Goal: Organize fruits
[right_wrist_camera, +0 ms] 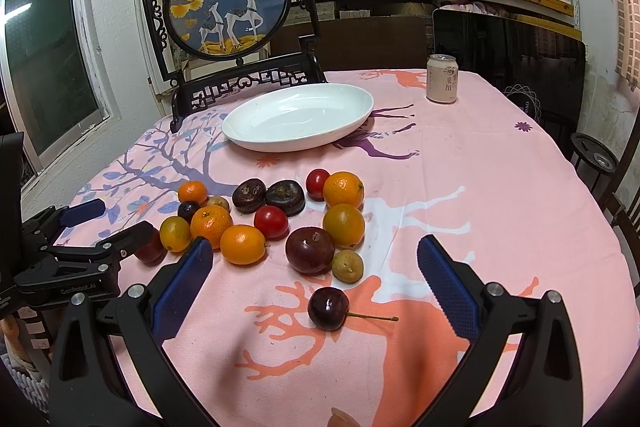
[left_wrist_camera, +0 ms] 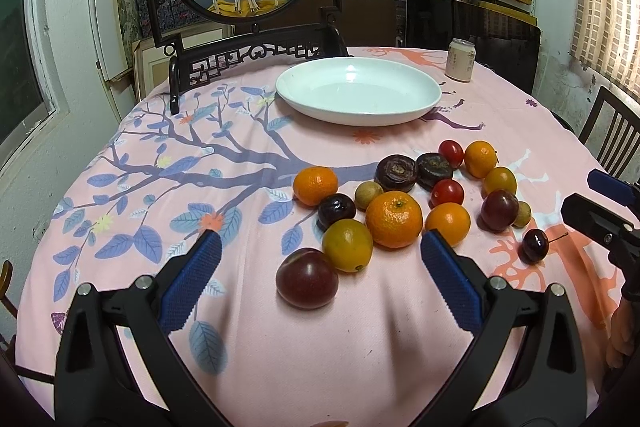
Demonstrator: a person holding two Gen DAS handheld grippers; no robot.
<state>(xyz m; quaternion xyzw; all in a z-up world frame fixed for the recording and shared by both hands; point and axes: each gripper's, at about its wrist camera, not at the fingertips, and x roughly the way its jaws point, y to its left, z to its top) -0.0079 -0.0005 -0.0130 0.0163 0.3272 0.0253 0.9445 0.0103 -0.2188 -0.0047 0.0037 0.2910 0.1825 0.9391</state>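
Your left gripper (left_wrist_camera: 320,243) hovers low over the counter (left_wrist_camera: 248,339) with its jaws spread wide and nothing between them; the dark plum (left_wrist_camera: 307,278) lies just ahead inside the gap, with a yellow-green citrus (left_wrist_camera: 347,245) touching it on the far side. Your right gripper (right_wrist_camera: 314,255) is likewise wide and holds nothing, and the stemmed cherry (right_wrist_camera: 328,308) sits alone between its fingers, apart from the rest. The fruits (left_wrist_camera: 394,213) lie in a loose cluster on the pink cloth: mandarins, red cherry tomatoes, two dark brown flattened fruits, plums and small tan round ones, many touching their neighbours. The white oval plate (left_wrist_camera: 416,107) stands further back, well apart from the cluster, with no fruit in it. A drink can (right_wrist_camera: 441,79) stands upright beyond the plate toward the right, and a framed round deer picture (right_wrist_camera: 228,1) stands at the far left edge of the counter
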